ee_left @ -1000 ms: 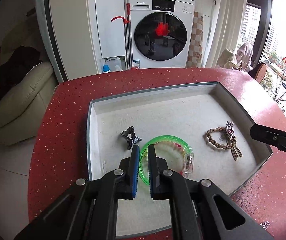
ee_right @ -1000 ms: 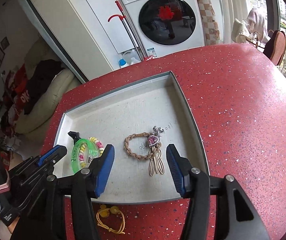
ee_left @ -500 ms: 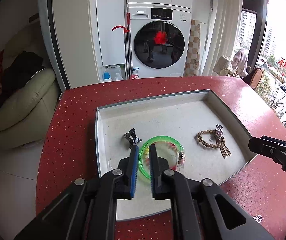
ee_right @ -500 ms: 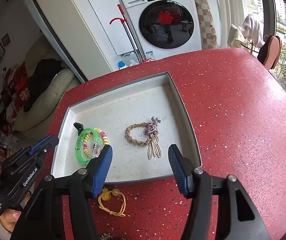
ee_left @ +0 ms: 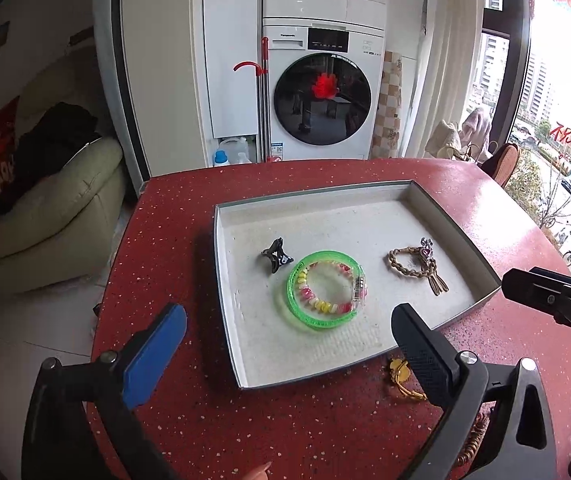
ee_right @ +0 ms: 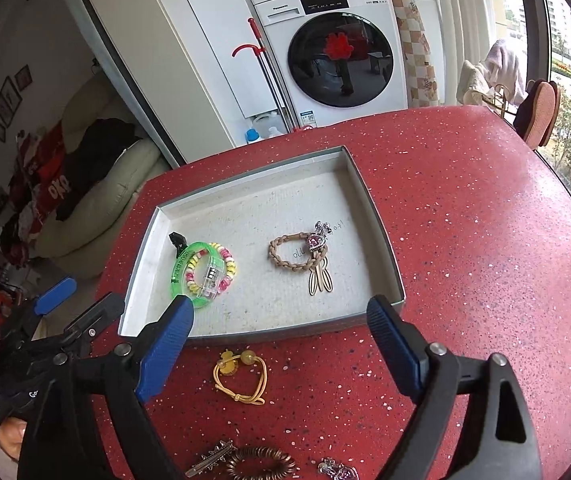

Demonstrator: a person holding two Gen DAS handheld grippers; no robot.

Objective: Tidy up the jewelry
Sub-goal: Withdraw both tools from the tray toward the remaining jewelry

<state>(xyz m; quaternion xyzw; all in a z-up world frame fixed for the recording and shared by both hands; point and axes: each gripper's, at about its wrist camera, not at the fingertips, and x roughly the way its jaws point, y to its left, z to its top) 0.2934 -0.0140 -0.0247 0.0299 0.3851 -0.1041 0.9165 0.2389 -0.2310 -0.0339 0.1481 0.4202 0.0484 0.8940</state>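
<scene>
Holding both tools over red speckled tabletop point(ee_right: 465, 208), nothing gripped. Left tool point(ee_left: 289, 344) and right tool point(ee_right: 281, 340) have just been opening, now spread wide. Shallow grey tray point(ee_right: 381, 216) holds green translucent bangle point(ee_left: 305, 316), beaded bracelet inside it, braided tan hair tie point(ee_right: 285, 256). Yellow elastic hair tie point(ee_right: 241, 380) lies outside, just beside tray's near wall. My judgement: it goes next; lower right tool straddling one strand, close gently, lift clear over wall.

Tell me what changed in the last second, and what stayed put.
The left gripper let go of the green bangle and backed away as its jaws opened wide; they are empty. The right gripper also opened wider and backed off, empty. The bangle, black hair claw and braided hair tie stayed in the tray.
</scene>
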